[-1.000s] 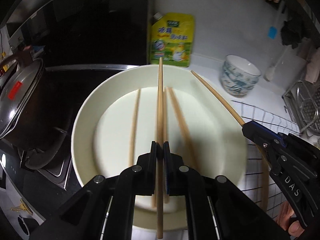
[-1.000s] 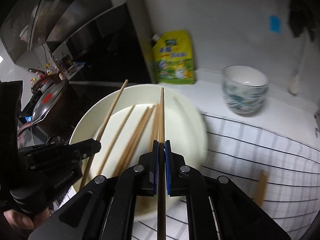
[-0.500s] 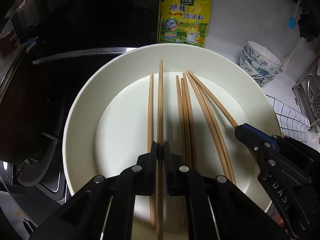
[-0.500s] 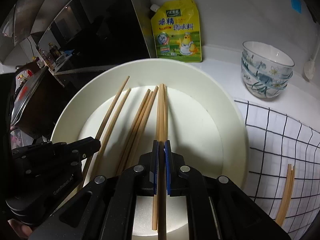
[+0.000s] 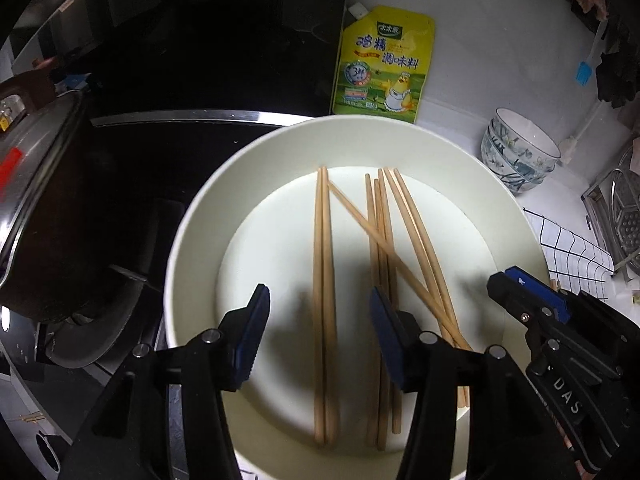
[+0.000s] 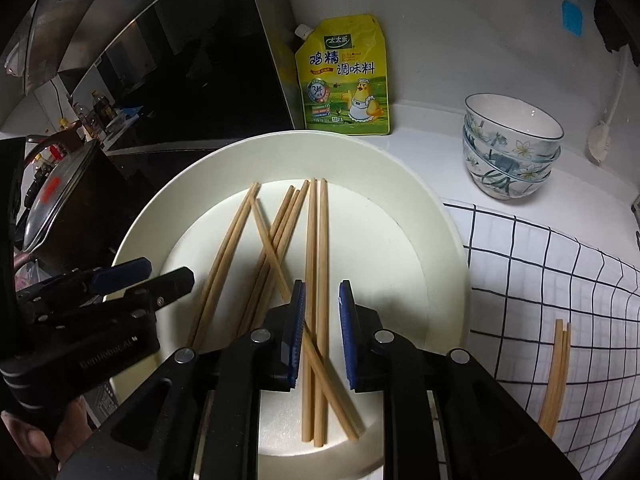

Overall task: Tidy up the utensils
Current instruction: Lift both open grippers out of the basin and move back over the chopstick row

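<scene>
- Now the left gripper (image 5: 318, 330) hangs over the white plate (image 5: 256, 160), its jaws opening; a pair of wooden chopsticks (image 5: 323, 280) lies flat on the plate between the blue pads (image 5: 256, 320), untouched by either.
- Likewise the right gripper (image 6: 322, 332) has its jaws opening, spread only a little, with another two chopsticks (image 6: 316, 248) lying on the plate between its pads, not pinched.
- More chopsticks rest on the plate in a loose bundle, and one lies slantwise across them (image 5: 372, 232).
- Further right, a few chopsticks (image 6: 557, 372) lie on the checked cloth (image 6: 560, 264), well apart from the plate.
- Behind the plate stand a yellow seasoning pouch (image 6: 346, 80) and stacked patterned bowls (image 6: 510, 148).
</scene>
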### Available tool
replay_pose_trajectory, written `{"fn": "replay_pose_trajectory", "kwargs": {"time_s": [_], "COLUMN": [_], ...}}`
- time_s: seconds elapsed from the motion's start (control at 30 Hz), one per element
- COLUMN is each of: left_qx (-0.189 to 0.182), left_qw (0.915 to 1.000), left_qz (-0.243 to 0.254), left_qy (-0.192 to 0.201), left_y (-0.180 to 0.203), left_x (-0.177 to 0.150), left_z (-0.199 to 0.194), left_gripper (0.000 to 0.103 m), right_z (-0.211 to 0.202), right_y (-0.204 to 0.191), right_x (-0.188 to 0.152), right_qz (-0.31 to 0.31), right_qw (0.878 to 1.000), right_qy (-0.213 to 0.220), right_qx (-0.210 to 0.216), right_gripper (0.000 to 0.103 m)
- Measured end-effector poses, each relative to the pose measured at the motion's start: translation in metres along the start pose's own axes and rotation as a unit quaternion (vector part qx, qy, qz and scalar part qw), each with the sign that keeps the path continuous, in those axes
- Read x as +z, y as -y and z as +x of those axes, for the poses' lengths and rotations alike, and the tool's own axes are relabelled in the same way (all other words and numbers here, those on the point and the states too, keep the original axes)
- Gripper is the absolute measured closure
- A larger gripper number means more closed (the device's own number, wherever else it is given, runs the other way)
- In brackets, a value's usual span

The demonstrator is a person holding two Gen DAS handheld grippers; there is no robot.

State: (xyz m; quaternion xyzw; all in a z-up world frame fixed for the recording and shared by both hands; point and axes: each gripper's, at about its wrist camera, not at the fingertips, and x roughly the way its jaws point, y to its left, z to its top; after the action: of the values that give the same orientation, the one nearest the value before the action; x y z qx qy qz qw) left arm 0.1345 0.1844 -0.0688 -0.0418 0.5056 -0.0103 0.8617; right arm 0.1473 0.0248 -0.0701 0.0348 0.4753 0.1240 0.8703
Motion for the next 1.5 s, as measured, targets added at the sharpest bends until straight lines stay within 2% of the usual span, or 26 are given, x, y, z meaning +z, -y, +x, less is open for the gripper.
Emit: {"fn": "replay_pose_trajectory", "kwargs": {"time_s": [0.47,0.87,1.03,1.1,1.33,1.5], "left_qx": [-0.002,-0.005,-0.01,-0.011,-0.032,-0.051], "left_qw": [0.9997,0.9994,0.9994,0.9993,0.9986,0.9969], "left_qz": [-0.003,0.002,0.009,0.014,0.032,0.054], "left_qy": [0.025,0.034,0.033,0.034,0.027,0.023], "left_y": [0.006,0.028,0.045,0.055,0.093,0.128], "left_x": [-0.012,-0.026,-0.034,-0.038,-0.051,-0.061], "left_z": [-0.038,-0.059,-0.065,-0.067,-0.068,-0.068], "left_gripper": [0.051,0.048,0.043,0.041,0.04,0.035], "right_z": [-0.04,-0.072,-0.083,-0.09,-0.109,-0.117], "right_y": [-0.004,0.013,0.031,0.042,0.084,0.119], "right_x": [-0.013,-0.027,-0.039,-0.046,-0.071,-0.096], "right_qz": [-0.009,-0.006,0.004,0.01,0.032,0.052], "right_qw": [1.0,0.999,0.999,0.999,0.998,0.996], "right_qy": [0.021,0.036,0.035,0.035,0.027,0.014], "right_qx": [-0.004,-0.008,-0.015,-0.02,-0.047,-0.067], "right_gripper": [0.083,0.082,0.081,0.077,0.074,0.065]}}
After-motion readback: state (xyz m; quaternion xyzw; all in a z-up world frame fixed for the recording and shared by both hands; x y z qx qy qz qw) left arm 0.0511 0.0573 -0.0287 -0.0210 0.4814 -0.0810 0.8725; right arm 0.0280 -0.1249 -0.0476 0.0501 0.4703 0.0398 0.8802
